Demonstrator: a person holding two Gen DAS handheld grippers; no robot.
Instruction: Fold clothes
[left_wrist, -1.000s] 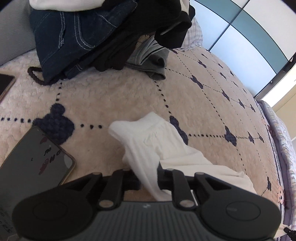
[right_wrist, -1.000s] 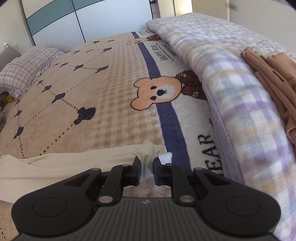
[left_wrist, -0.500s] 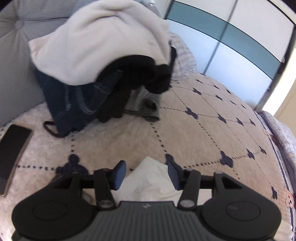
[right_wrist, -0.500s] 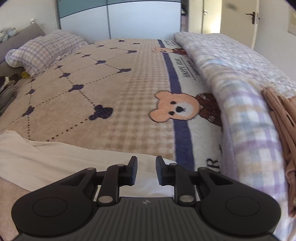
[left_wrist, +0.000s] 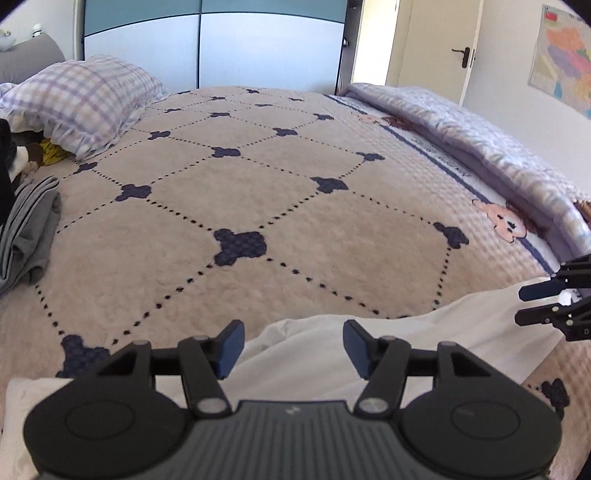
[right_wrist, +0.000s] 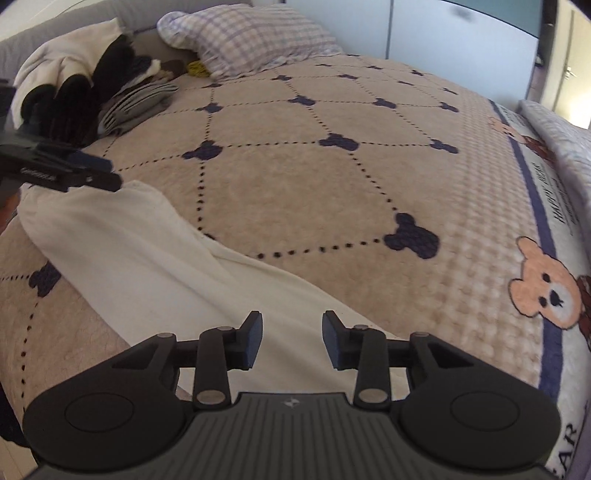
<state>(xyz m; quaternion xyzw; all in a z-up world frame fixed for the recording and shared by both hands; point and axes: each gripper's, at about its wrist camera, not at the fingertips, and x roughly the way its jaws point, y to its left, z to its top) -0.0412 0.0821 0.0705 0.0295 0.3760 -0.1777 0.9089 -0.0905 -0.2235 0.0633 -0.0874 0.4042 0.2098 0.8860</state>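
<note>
A long cream-white garment (right_wrist: 155, 258) lies stretched flat across the beige bear-pattern blanket (right_wrist: 295, 192). My right gripper (right_wrist: 292, 339) hovers over its near end, jaws opening, with nothing between the pads. My left gripper (left_wrist: 293, 345) hovers over the other end of the garment (left_wrist: 332, 358), jaws wide and still opening, with no cloth pinched. In the left wrist view my right gripper (left_wrist: 528, 304) shows at the right edge, above the cloth. In the right wrist view my left gripper (right_wrist: 107, 171) reaches in from the left, above the garment's far end.
A heap of dark and white clothes (right_wrist: 70, 85) and a folded grey striped garment (right_wrist: 136, 103) sit near the headboard. Beside them lies a checked pillow (left_wrist: 85, 99). A rolled lilac duvet (left_wrist: 480, 147) runs along the bed's far side, with wardrobe doors (left_wrist: 207, 48) behind.
Both grippers were shut on the ends of the white garment and have let go. Their jaws have spread, and both have rolled and swung to face across the bed.
</note>
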